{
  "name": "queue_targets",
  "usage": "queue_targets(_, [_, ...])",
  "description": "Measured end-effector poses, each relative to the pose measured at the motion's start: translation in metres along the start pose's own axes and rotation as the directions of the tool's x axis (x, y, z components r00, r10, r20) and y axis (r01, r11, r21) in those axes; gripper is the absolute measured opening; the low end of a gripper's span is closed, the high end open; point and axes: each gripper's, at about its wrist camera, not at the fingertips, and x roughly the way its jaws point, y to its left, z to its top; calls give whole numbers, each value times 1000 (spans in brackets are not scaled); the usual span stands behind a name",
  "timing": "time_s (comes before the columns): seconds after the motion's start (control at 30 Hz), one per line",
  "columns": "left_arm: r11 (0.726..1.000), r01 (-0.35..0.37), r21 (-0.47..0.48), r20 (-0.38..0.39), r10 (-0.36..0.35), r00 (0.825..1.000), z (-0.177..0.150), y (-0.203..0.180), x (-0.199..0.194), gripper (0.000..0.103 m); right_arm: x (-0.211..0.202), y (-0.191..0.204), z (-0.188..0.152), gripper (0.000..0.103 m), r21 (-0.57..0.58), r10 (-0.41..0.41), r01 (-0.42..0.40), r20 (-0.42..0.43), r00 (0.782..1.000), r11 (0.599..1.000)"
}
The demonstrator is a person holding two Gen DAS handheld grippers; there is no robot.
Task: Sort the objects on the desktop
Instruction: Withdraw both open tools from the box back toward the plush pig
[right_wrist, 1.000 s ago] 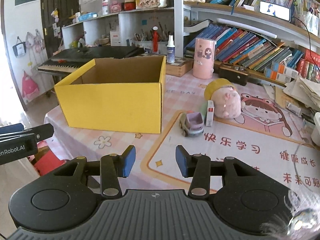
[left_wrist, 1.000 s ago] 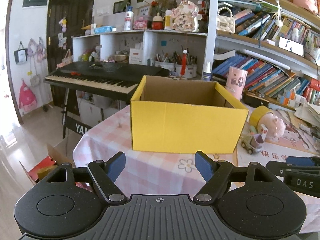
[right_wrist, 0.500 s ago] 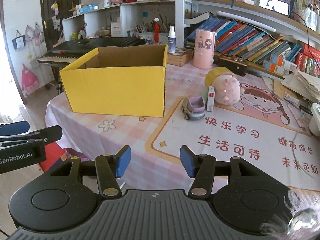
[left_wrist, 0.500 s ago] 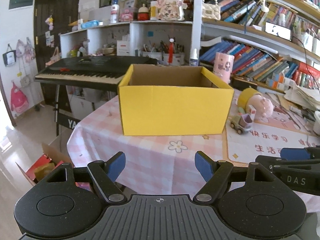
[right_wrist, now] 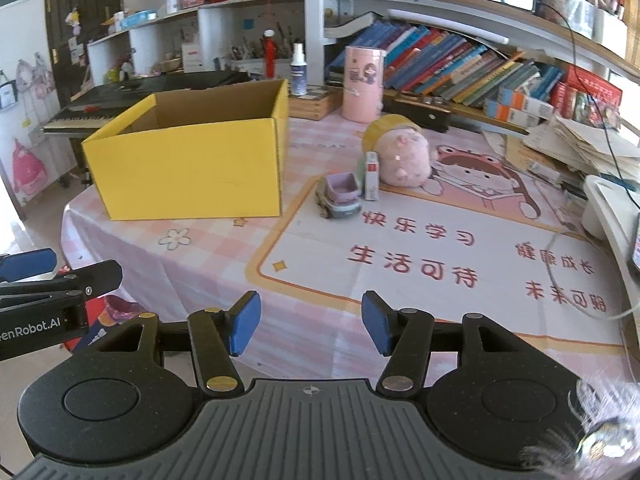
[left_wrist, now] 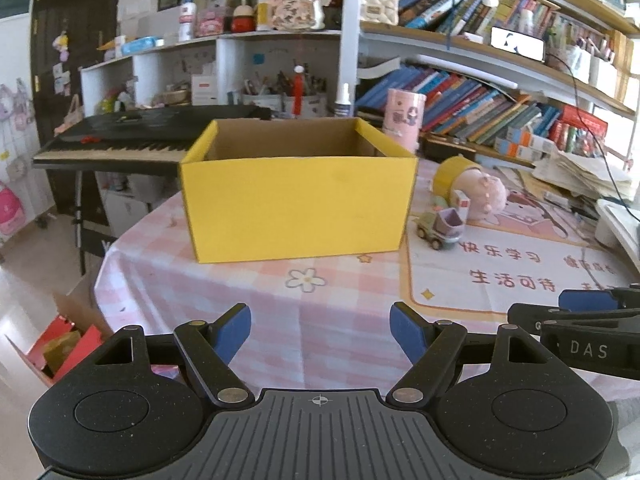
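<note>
Left gripper [left_wrist: 320, 330]: black arms, blue pads (brass-coloured pivot screws); right gripper [right_wrist: 311, 323] alike.

Yellow cardboard box [right_wrist: 188, 172]: open top, plain brown inside, upright on the table [right_wrist: 224, 280]. Toy truck [right_wrist: 340, 196], lilac bed, just right of the box, apart from it. Small white-and-red carton [right_wrist: 372, 176] upright, beside the truck. Pink plush pig [right_wrist: 404, 156] with yellow cap lies behind, touching the carton.
</note>
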Motion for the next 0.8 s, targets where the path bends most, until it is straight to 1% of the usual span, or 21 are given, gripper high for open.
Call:
queue_targets(0.17, [999, 36, 23, -3, -36, 999, 1, -11, 4, 79, -3, -10, -3, 55, 17, -29, 29, -3, 1000, 999])
queue_targets(0.4, [996, 68, 52, -9, -67, 998, 6, -26, 14, 79, -4, -25, -5, 56, 50, -64, 64, -3, 998, 997])
queue_targets(0.63, [992, 94, 83, -21, -92, 996, 15, -48, 30, 79, 2, -47, -1, 57, 75, -84, 85, -9, 996, 994])
queue_targets(0.8, [988, 110, 105, -39, -106, 994, 22, -67, 44, 79, 11, -68, 5, 59, 96, -97, 99, -17, 995, 990])
